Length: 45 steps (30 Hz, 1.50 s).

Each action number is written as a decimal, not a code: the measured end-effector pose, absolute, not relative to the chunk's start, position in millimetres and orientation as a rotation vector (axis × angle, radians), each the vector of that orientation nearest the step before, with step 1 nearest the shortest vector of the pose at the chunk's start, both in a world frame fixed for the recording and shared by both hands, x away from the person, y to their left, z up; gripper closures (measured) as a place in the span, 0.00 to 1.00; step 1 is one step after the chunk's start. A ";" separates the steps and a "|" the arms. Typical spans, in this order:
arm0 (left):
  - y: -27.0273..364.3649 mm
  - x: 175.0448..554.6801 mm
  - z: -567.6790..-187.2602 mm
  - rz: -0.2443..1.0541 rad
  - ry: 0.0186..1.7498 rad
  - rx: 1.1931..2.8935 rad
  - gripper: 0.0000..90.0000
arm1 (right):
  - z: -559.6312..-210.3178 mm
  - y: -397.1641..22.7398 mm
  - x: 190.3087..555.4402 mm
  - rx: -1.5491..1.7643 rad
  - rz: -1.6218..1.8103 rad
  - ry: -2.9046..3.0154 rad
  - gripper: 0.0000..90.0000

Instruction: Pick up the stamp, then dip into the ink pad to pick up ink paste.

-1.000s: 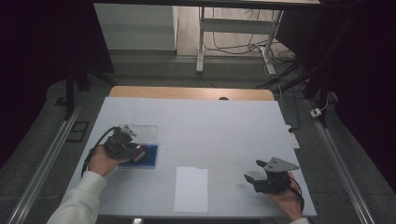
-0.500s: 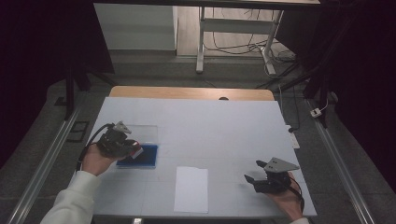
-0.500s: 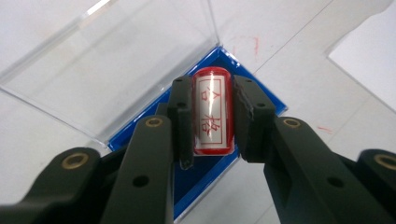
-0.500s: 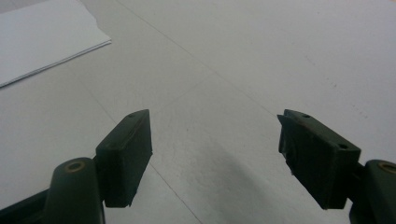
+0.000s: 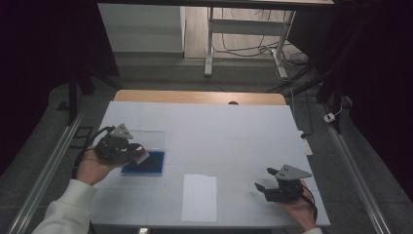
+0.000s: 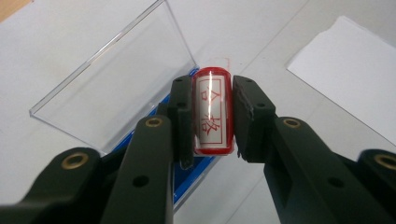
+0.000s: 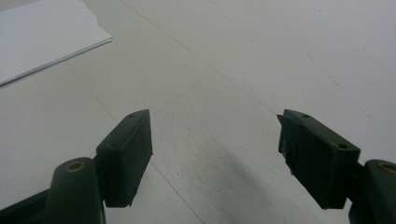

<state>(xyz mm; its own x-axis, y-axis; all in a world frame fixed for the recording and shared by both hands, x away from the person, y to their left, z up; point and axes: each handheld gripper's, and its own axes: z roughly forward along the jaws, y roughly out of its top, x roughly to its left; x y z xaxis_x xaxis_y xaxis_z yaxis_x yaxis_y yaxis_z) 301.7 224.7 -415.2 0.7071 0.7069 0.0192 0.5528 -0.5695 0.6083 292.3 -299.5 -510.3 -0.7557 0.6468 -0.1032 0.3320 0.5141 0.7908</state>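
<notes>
Left gripper point(image 6: 212, 116) clamps stamp point(image 6: 213, 112) above case point(image 5: 144, 163) | right gripper point(image 7: 212, 158) wide, empty | risk: smooth stamp may slip, inking paper point(image 5: 199, 197)

**Red letters on the little stamp**

The small red stamp point(image 6: 213, 112) has a clear cover with a white label under it. Two red Chinese signs stand on the label, inside a thin red frame. They read 合格. A streak of light runs across the signs, so parts of them are a bit hard to see.
</notes>
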 end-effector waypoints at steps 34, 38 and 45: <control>208.3 321.5 -437.8 0.330 0.974 2.451 0.78 | -512.1 -298.7 292.0 0.806 1.100 2.390 0.29; 206.0 326.3 -444.9 0.325 0.982 2.475 0.78 | -512.0 -298.9 291.9 0.808 1.103 2.390 0.29; 204.0 333.5 -455.0 0.313 1.003 2.498 0.78 | -512.2 -298.6 292.0 0.808 1.090 2.394 0.29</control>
<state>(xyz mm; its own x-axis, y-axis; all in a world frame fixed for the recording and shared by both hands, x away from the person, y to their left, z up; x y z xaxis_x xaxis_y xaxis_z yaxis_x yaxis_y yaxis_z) 333.5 204.0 -455.0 0.7132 0.6993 0.0487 0.6025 -0.6470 0.4672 292.0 -298.6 -512.2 -0.7591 0.6422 -0.1064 0.3415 0.5320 0.7749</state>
